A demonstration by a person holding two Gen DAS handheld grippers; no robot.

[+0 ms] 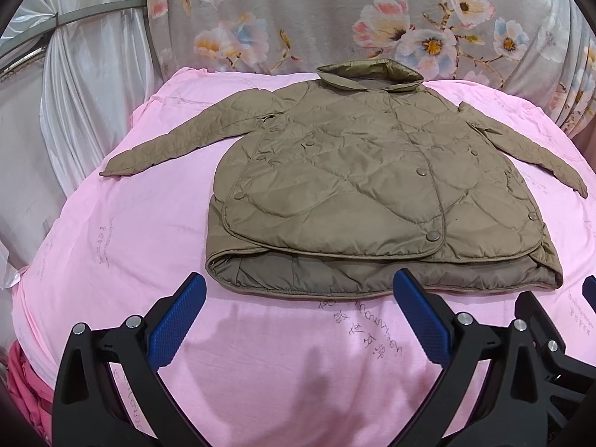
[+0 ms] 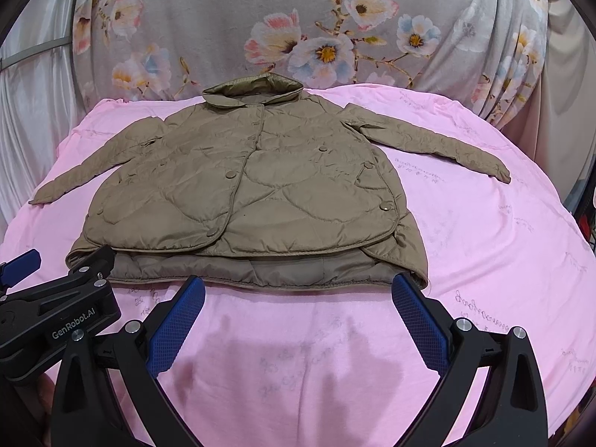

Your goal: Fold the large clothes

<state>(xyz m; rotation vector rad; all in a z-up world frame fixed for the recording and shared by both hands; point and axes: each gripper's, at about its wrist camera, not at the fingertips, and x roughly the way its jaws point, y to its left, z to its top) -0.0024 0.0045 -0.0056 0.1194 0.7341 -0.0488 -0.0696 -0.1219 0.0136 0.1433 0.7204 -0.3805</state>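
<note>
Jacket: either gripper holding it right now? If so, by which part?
Nothing held. Left gripper and right gripper both hang open, jaws spread, just short of the jacket hem, which lies flat on the pink sheet.

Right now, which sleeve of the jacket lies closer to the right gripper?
The sleeve that stretches toward the right side of the pink sheet. It lies on the right gripper's side; the other sleeve lies beyond the left gripper.

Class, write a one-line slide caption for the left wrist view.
Open left gripper hovers before the hem of a tan quilted jacket spread flat, sleeves out, on a pink sheet.
</note>
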